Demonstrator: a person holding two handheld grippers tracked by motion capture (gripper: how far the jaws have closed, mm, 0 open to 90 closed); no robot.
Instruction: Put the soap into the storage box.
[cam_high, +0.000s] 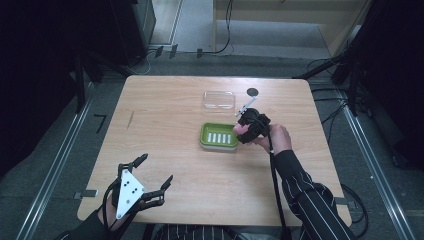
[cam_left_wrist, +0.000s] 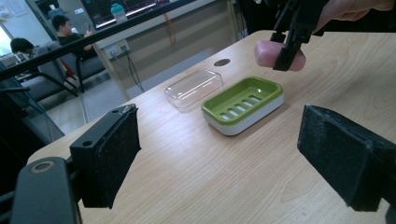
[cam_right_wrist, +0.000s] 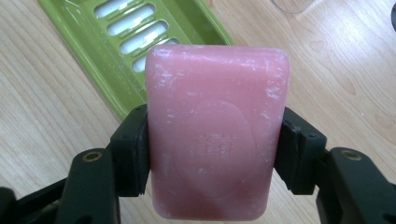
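Two loose things lie on the table (cam_high: 165, 100) past the green soap dish (cam_high: 219, 136): a clear lid (cam_high: 219, 99) at its 12 o'clock and a dark round spot (cam_high: 253, 92) at 1 o'clock. The right gripper (cam_high: 243, 129) has its jaws clamped on the pink soap (cam_right_wrist: 215, 130), held above the dish's 3 o'clock edge. The left gripper (cam_high: 156, 172), jaws wide apart and holding nothing, hovers at 7 o'clock, near the front edge, with bare wood all around

we see the left gripper (cam_high: 156, 170) resting low at the near-left, jaws spread wide; the right gripper (cam_high: 243, 129) raised mid-table, jaws clamped.
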